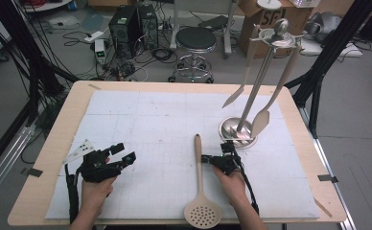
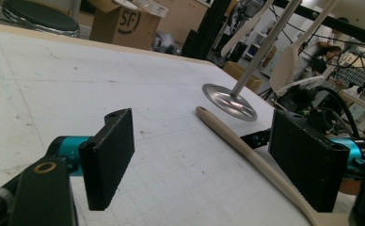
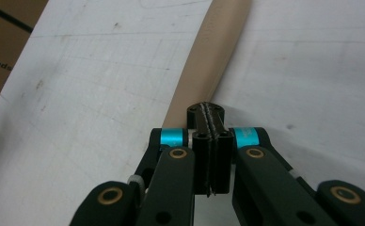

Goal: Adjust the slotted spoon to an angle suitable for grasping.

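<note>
A beige skimmer spoon (image 1: 199, 177) lies flat on the white mat (image 1: 141, 120), with its perforated head near the front edge and its handle pointing away. My right gripper (image 1: 206, 158) is shut with nothing between its jaws. Its tips point left at the handle's middle, and I cannot tell whether they touch it. In the right gripper view the closed tips (image 3: 208, 112) sit right over the handle (image 3: 209, 56). My left gripper (image 1: 125, 153) is open and empty, resting left of the spoon. In the left gripper view, the spoon handle (image 2: 237, 141) crosses between the wide-apart jaws (image 2: 209, 160).
A metal utensil stand (image 1: 237, 130) rises at the mat's right, just beyond my right gripper, its base also visible (image 2: 230, 101). Two beige utensils (image 1: 261, 120) hang from its top. A stool (image 1: 195, 40), boxes and cables stand on the floor beyond the table.
</note>
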The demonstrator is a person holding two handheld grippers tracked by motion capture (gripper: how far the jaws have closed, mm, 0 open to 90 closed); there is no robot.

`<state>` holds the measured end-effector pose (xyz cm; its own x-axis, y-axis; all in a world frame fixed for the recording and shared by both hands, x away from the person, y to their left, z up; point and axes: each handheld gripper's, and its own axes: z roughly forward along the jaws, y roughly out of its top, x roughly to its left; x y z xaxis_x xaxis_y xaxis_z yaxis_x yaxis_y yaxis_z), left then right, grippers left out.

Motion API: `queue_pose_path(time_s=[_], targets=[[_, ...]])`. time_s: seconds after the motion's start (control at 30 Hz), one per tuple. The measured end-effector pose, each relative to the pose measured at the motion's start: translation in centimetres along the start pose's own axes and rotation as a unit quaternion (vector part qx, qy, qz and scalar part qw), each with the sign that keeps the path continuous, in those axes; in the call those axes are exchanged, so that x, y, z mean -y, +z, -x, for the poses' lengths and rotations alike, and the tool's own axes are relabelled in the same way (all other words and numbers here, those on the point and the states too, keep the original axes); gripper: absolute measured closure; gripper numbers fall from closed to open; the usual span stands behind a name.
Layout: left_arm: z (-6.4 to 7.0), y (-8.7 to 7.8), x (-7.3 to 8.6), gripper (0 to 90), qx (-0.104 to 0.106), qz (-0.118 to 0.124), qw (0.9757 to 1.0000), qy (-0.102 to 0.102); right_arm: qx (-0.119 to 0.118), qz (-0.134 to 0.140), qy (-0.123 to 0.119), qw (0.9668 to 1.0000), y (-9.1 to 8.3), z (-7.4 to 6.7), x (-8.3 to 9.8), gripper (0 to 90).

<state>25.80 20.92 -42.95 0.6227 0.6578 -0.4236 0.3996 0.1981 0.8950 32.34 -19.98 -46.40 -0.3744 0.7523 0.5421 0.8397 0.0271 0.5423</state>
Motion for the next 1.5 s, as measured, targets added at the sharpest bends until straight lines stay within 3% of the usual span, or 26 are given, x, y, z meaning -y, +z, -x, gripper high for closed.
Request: queue_pose_path(time_s=[0.4,0.5,0.6,0.7,0.87,1.23,1.3,1.37,1.5], targets=[[0.0,0.0,0.0,23.6,0.001,0.001,1.0000,0.000,-0.019,-0.037,-0.029,0.9987,1.5,-1.8,-0.5,90.0],[0.0,-0.1,0.0,23.5,-0.001,0.001,1.0000,0.001,-0.025,-0.048,-0.042,0.9977,1.9,-2.2,-0.6,90.0],[-0.1,-0.2,0.0,23.5,-0.002,0.000,1.0000,0.000,-0.015,-0.062,-0.069,0.9956,2.0,-2.8,-0.8,90.0],[-0.1,-0.2,0.0,23.5,-0.002,0.002,1.0000,-0.001,-0.032,-0.074,-0.073,0.9941,2.3,-3.0,-0.7,90.0],[-0.1,-0.2,0.0,23.5,-0.001,0.002,1.0000,-0.002,-0.050,-0.082,-0.057,0.9937,2.4,-2.9,-0.7,90.0],[-0.2,-0.3,0.0,23.5,-0.003,0.002,1.0000,-0.003,-0.066,-0.085,-0.051,0.9928,2.5,-2.8,-0.6,89.5],[-0.2,-0.3,0.0,23.5,-0.003,0.001,1.0000,-0.003,-0.069,-0.079,-0.044,0.9936,1.9,-2.7,-0.8,85.9],[-0.2,-0.2,0.0,23.5,-0.002,0.002,1.0000,-0.003,-0.070,-0.069,-0.034,0.9946,1.3,-2.5,-0.9,76.6],[-0.1,-0.2,0.0,23.6,0.000,0.002,1.0000,-0.002,-0.088,-0.067,-0.019,0.9937,0.3,-2.3,-0.8,69.4]])
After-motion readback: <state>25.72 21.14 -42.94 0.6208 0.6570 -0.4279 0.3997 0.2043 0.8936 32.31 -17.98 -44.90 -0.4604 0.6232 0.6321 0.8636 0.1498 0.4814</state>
